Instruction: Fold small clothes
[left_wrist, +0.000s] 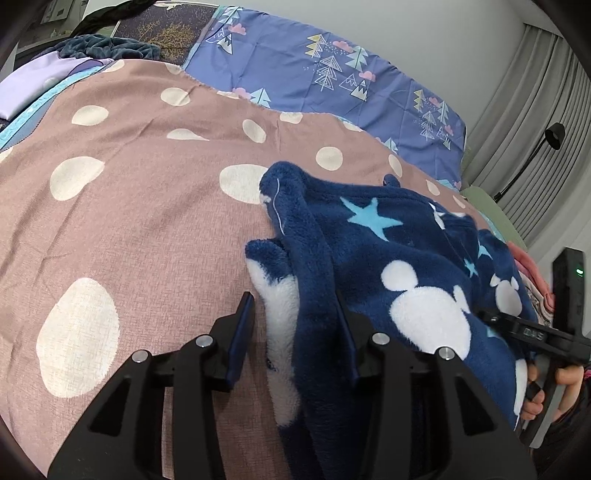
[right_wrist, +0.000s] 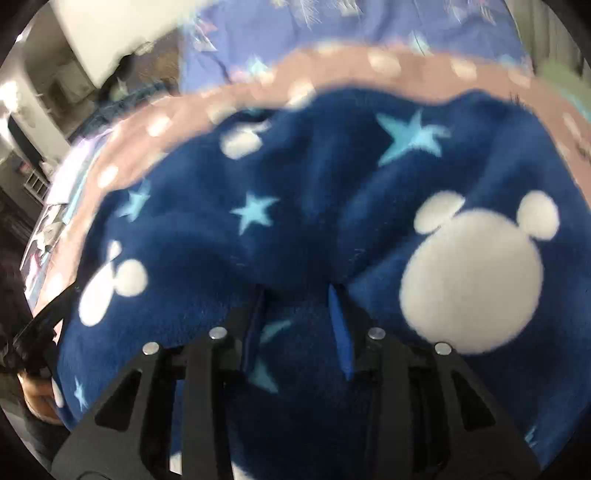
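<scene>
Between the fingers of my left tool lies a ridge of the navy fleece garment. The jaws stand at a moderate gap; the left finger is clear of the cloth, the right finger lies against or under the fold, and I cannot tell whether the pads press on it. My right tool points steeply down into the same garment, with fleece bunched between its narrow-set fingers; the view is blurred, so I cannot confirm a clamp there either.

The garment lies directly ahead of both tools on the bed, spread over the pink dotted cover, rumpled, with one thick fold rising forward of the left tool.

Handling, by judgement: the fleece is soft, light and thick, with no stiffness. It will sag and drag rather than slide. Take hold at an edge or hem, gathering one layer only; a grip on a bunched ridge will lift several layers together.

Beyond the garment, at the far side of the bed, lies a blue tree-print sheet.
</scene>
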